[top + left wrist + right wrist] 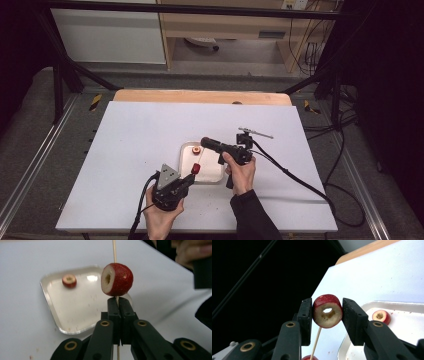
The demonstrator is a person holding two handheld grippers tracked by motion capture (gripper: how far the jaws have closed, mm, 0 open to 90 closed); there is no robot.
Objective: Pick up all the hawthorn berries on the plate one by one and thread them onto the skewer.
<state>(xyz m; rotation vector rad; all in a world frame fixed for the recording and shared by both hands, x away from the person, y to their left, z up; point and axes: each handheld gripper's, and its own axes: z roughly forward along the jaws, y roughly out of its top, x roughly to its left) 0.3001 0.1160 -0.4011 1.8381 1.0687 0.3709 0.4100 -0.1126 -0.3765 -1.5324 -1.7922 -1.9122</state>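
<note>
- Red cored fruit piece (327, 311) sits between the right gripper (327, 315) pads, cut face with the hole towards that gripper's camera; jaws partly closed and pressing on both sides of it.
- Wooden skewer (114, 251) tip sits just below and behind that held piece in the right gripper view; cannot tell if it touches or enters the hole.
- Left gripper (117, 303) is clamped tight on the skewer, stick running up between its closed jaws.
- Second red fruit piece (117, 279) is already threaded on the skewer, just above the left jaw tips, cored face turned left in the left gripper view.
- Third piece (69, 280) lies loose in the metal tray (60, 312), beyond and to the left of the left gripper, well apart from it.
- Tray sits on the white table (135, 150); in the high view the left gripper is at the tray's near edge, the right gripper over it from the right.
</note>
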